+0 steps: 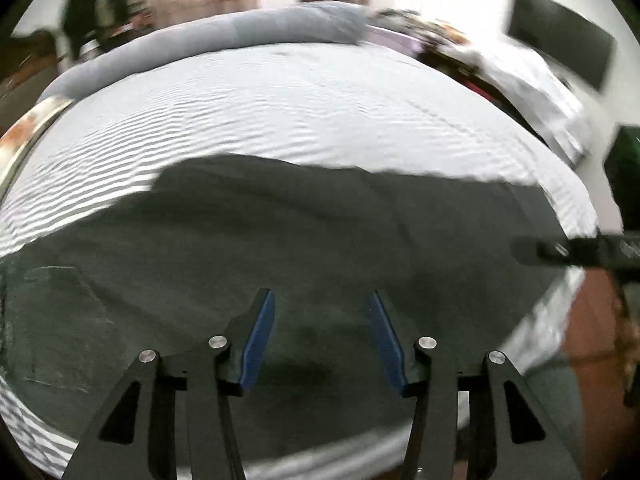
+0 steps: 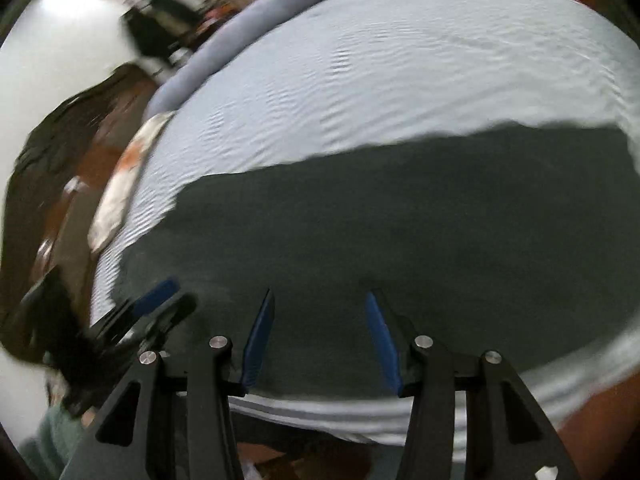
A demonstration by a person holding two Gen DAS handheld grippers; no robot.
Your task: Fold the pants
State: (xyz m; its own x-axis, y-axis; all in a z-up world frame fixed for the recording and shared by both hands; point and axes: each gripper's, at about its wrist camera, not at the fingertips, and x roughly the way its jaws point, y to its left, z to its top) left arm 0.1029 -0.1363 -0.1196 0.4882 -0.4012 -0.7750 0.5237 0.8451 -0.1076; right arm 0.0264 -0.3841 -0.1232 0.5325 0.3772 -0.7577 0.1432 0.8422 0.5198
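Dark grey pants (image 1: pixel 260 240) lie spread flat across the striped bed sheet (image 1: pixel 280 100), filling the lower half of both views (image 2: pixel 400 220). My left gripper (image 1: pixel 322 300) hovers over the pants, open, with nothing between its blue pads (image 1: pixel 260 340). My right gripper (image 2: pixel 320 300) is likewise open above the pants near the bed's front edge, empty. The right gripper shows as a blurred black bar (image 1: pixel 580 252) at the right edge of the left wrist view. The left gripper appears blurred (image 2: pixel 160 304) at the lower left of the right wrist view.
A grey-blue bolster (image 1: pixel 240 40) runs along the bed's far side. Folded white cloth (image 1: pixel 532 88) and clutter sit at the far right corner. A dark screen (image 1: pixel 560 48) hangs on the wall. Brown floor (image 1: pixel 592 320) shows past the bed edge.
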